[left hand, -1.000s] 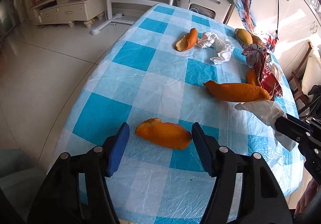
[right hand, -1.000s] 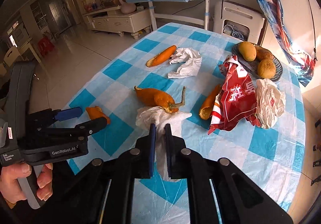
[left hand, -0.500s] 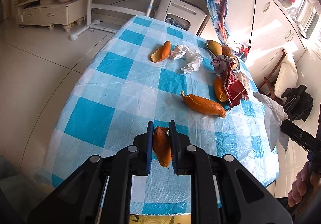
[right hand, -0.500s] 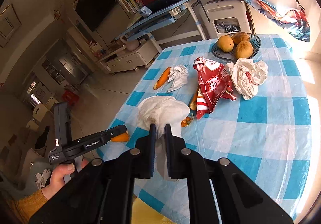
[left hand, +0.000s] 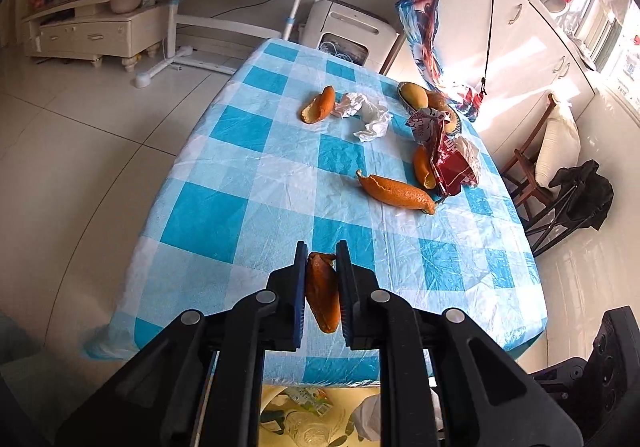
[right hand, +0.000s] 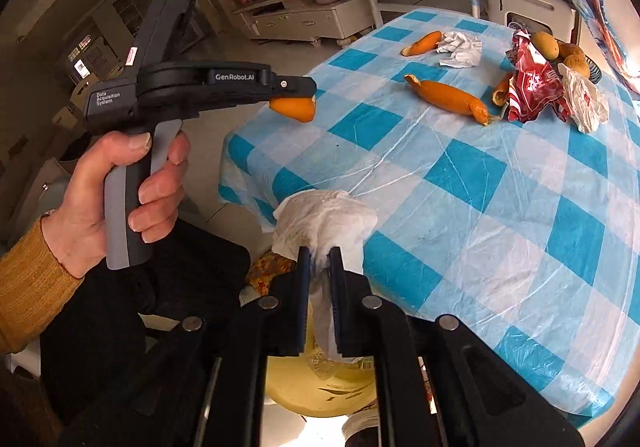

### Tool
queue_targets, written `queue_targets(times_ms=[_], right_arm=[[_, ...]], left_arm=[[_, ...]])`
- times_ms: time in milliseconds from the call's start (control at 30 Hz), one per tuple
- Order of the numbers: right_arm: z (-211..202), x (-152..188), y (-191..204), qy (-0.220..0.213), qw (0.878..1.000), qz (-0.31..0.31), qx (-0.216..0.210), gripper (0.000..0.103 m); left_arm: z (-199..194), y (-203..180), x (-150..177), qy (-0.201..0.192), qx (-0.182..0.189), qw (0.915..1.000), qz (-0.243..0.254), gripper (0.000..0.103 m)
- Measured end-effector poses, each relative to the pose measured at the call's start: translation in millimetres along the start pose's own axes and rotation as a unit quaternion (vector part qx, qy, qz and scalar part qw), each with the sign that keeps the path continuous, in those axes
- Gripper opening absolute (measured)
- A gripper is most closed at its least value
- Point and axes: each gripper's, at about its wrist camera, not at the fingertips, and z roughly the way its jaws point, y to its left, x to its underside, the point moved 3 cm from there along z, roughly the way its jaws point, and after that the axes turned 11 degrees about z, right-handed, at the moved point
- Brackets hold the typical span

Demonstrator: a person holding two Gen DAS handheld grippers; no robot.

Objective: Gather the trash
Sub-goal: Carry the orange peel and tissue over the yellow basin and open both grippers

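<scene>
Yellow bin w/ scraps sits below table edge; left gripper clamps orange peel, right gripper clamps white tissue, both just off that edge.

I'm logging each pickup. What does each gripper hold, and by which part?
Left gripper pinches an orange peel across its upper half. Right gripper pinches a white tissue at its bunched middle.

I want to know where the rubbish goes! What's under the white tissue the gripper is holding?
Below the white tissue sits a yellow bin beside the table, with some wrappers inside. The right gripper hides most of it, so the rest can't be seen.
</scene>
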Motion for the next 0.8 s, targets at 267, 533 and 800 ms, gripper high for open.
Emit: queue_targets(times_ms=[267,533,800], right_arm=[[26.5,33.5,25.0,0.061,0.995,-0.071,0.034,0.059],[-66.1,0.3,-30.3,-0.168,0.98,0.096,0.039,0.073],[-113.7,-1.9,-52.7,-0.303,0.931,0.195,0.056,0.08]], left_arm=[[-29.2,-18.0,38.1,0.016,0.039,0.999,0.015,0.013],[-31.8,-55.2,97.9,0.093,0.055,0.9914,0.074,0.014],[-33.4,-83.4,124.5,0.117,-0.011,0.9779,0.173,0.07]])
